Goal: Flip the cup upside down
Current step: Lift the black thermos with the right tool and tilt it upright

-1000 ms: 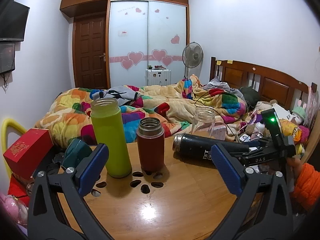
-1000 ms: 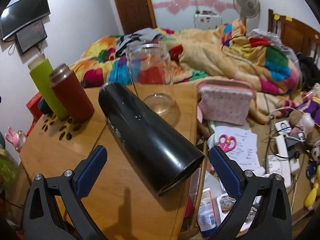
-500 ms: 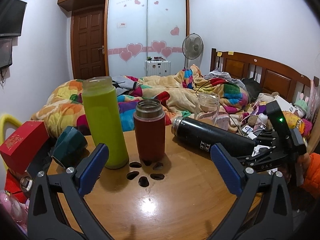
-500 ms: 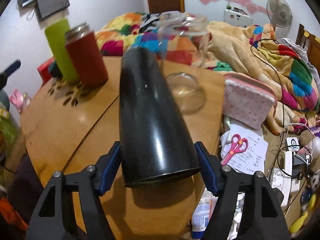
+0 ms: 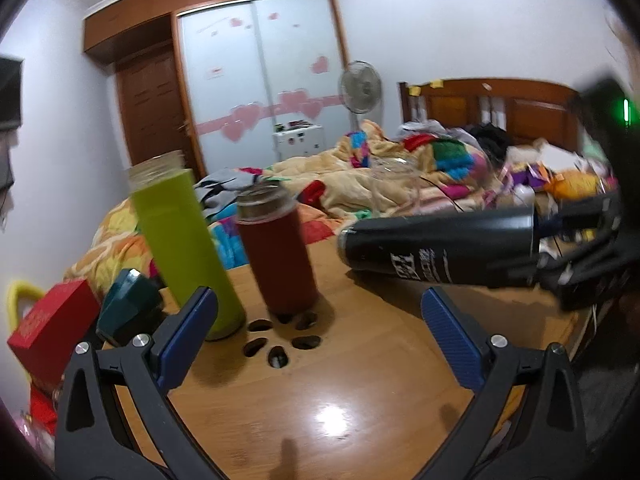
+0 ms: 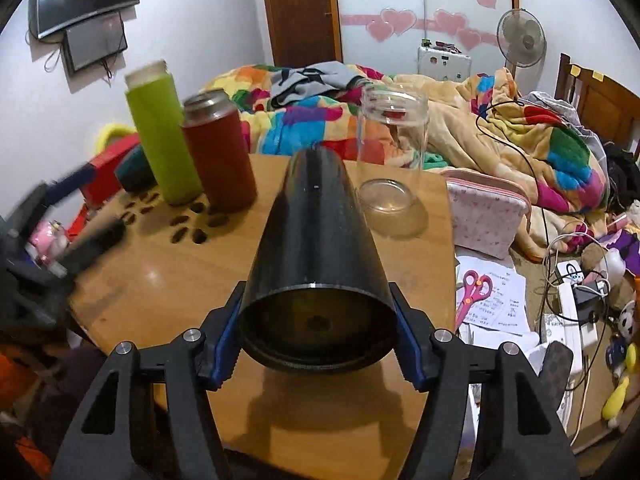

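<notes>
A black cylindrical cup (image 6: 316, 256) lies sideways, lifted above the wooden table (image 6: 168, 276). My right gripper (image 6: 316, 332) is shut on its near end, blue pads on both sides. In the left wrist view the black cup (image 5: 436, 252) hangs horizontally at right, white lettering showing. My left gripper (image 5: 320, 328) is open and empty over the table (image 5: 360, 380), in front of a green bottle (image 5: 180, 240) and a red-brown flask (image 5: 276, 256).
The green bottle (image 6: 160, 136) and red-brown flask (image 6: 220, 152) stand upright at the table's left. A clear glass jar (image 6: 392, 160) stands behind the black cup. A pink pouch (image 6: 484, 216) and scissors (image 6: 472, 292) lie off the right edge. A bed is behind.
My right gripper closed on the black cup and lifted it off the table, still horizontal. My left gripper tilted and shifted a little; it stays open.
</notes>
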Demonstrator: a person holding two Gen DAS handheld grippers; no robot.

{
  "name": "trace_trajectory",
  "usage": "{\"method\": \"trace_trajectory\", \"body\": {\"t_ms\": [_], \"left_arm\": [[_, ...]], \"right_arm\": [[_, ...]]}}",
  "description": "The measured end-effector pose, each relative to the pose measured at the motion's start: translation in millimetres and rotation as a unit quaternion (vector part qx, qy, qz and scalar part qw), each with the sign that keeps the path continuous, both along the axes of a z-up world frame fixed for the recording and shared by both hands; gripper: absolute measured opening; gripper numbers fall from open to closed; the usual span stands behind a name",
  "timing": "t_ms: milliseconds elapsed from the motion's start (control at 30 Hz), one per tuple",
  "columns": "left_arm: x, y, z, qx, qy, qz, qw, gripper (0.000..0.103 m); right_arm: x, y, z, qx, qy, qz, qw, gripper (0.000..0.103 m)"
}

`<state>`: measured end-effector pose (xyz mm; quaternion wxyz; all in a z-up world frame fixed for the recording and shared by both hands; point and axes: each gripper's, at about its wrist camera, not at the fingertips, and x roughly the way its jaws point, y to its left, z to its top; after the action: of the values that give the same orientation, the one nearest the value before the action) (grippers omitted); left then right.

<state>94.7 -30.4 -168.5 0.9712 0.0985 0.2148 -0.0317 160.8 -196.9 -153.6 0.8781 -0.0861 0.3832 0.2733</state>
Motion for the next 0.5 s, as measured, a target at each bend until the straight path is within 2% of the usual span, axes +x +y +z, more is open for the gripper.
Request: {"method": "trace_trajectory", "body": {"t_ms": [300,500], "left_arm": [[0,-36,-20,0.044,0.004,-0.07,0.9966,0.103],[-4,-48,-10,0.038,-0.027,-0.083,0.9955,0.103]], "right_arm": [[-28,0,38,-0.007,-0.029,0.03,0.999,0.061],[-47,12,51,-0.023,-0.049,0.069,0.996,0.061]]}}
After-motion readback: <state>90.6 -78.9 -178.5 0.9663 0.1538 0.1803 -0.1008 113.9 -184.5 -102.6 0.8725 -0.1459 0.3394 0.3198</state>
